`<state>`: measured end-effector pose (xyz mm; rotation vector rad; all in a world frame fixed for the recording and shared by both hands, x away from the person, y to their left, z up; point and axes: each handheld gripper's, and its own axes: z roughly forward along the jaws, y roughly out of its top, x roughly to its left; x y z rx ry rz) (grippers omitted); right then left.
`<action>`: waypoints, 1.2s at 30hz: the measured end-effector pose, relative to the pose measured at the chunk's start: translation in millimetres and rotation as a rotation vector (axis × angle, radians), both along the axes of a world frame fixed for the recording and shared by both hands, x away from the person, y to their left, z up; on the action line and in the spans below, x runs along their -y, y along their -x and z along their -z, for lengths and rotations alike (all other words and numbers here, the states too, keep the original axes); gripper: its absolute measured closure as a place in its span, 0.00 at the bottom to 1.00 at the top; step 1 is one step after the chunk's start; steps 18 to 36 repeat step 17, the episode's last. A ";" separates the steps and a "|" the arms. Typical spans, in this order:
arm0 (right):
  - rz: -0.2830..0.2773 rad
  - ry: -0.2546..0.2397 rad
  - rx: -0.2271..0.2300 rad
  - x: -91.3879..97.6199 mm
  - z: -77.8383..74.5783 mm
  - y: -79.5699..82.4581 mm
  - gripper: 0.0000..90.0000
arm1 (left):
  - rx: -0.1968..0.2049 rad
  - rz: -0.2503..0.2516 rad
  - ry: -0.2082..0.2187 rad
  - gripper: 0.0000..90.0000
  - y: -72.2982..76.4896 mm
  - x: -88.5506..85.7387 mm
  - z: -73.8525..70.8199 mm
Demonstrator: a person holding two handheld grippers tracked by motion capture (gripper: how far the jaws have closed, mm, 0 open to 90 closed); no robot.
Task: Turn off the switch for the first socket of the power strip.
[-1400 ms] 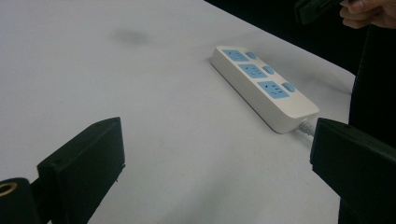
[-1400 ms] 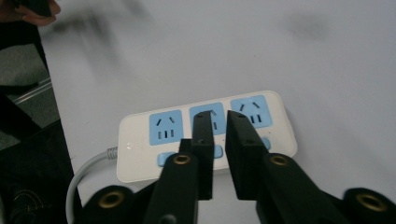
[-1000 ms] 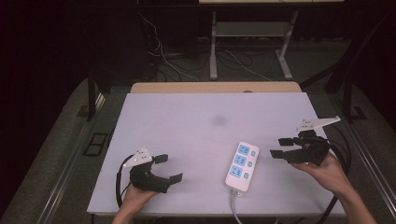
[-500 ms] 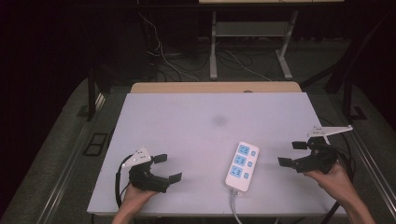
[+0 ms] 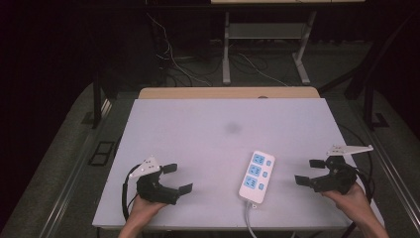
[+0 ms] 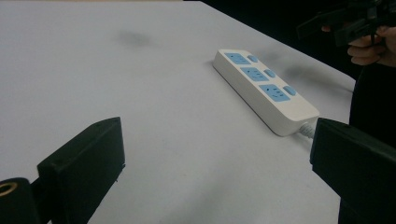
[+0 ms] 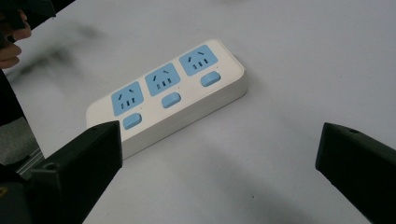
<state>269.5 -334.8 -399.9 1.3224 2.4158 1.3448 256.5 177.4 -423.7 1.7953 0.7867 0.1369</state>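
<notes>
The right gripper (image 5: 313,172) has drawn back toward the table (image 5: 198,129) edge, jaws just opened wide and empty. The power strip (image 5: 256,175) lies free between it and the open, empty left gripper (image 5: 177,178); probably released.

surface: white table (image 5: 208,124) | on it: power strip (image 5: 256,176) (lying flat, three sockets)

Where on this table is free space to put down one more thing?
The table is bare across its far half, beyond the power strip, and between the left gripper and the strip. It is tighter between the strip and the right gripper.
</notes>
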 end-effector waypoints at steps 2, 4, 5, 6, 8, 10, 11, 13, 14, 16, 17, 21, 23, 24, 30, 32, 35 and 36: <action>0.005 -0.006 0.001 -0.3 4.1 2.0 0.00 | -0.001 -0.001 0.001 0.02 0.0 -0.2 0.1; 0.008 -0.010 0.004 -0.8 8.6 4.3 0.00 | -0.001 0.000 0.000 0.02 0.0 -0.3 0.1; 0.011 -0.012 0.005 -1.3 11.0 5.5 0.00 | 0.000 0.000 0.000 0.02 0.0 -0.5 0.0; 0.012 -0.014 0.009 -1.6 13.4 6.7 0.00 | -0.001 0.000 0.000 0.02 0.0 -0.6 0.0; 0.020 -0.021 0.022 -2.5 19.7 10.5 0.00 | -0.002 -0.001 0.000 0.02 0.0 -0.8 0.0; 0.021 -0.021 0.026 -2.9 21.4 11.4 0.00 | -0.001 -0.001 0.000 0.02 -0.1 -0.9 0.0; 0.017 -0.019 0.027 -3.4 22.8 12.2 0.00 | -0.001 -0.001 0.001 0.02 0.0 -1.0 -0.1; 0.010 -0.010 0.034 -5.4 25.2 14.0 0.00 | 0.000 -0.001 0.000 0.02 0.0 -1.0 -0.2; 0.010 -0.010 0.034 -5.4 25.2 14.0 0.00 | 0.000 -0.001 0.000 0.02 -0.1 -1.1 -0.2; 0.008 -0.011 0.033 -6.4 27.2 15.0 0.00 | -0.001 -0.002 0.000 0.02 -0.2 -1.0 -0.1; 0.007 -0.009 0.032 -6.8 28.1 15.4 0.00 | -0.002 -0.002 0.000 0.02 -0.4 -1.0 0.0; 0.007 -0.009 0.032 -6.8 28.1 15.4 0.00 | -0.002 -0.002 0.000 0.02 -0.4 -1.0 0.0; 0.007 -0.009 0.032 -6.8 28.1 15.4 0.00 | -0.002 -0.002 0.000 0.02 -0.4 -1.0 0.0; 0.007 -0.009 0.032 -6.8 28.1 15.4 0.00 | -0.002 -0.002 0.000 0.02 -0.4 -1.0 0.0; 0.007 -0.009 0.032 -6.8 28.1 15.4 0.00 | -0.002 -0.002 0.000 0.02 -0.4 -1.0 0.0; 0.007 -0.009 0.032 -6.8 28.1 15.4 0.00 | -0.002 -0.002 0.000 0.02 -0.4 -1.0 0.0; 0.007 -0.009 0.032 -6.8 28.1 15.4 0.00 | -0.002 -0.002 0.000 0.02 -0.4 -1.0 0.0; 0.007 -0.009 0.032 -6.8 28.1 15.4 0.00 | -0.002 -0.002 0.000 0.02 -0.4 -1.0 0.0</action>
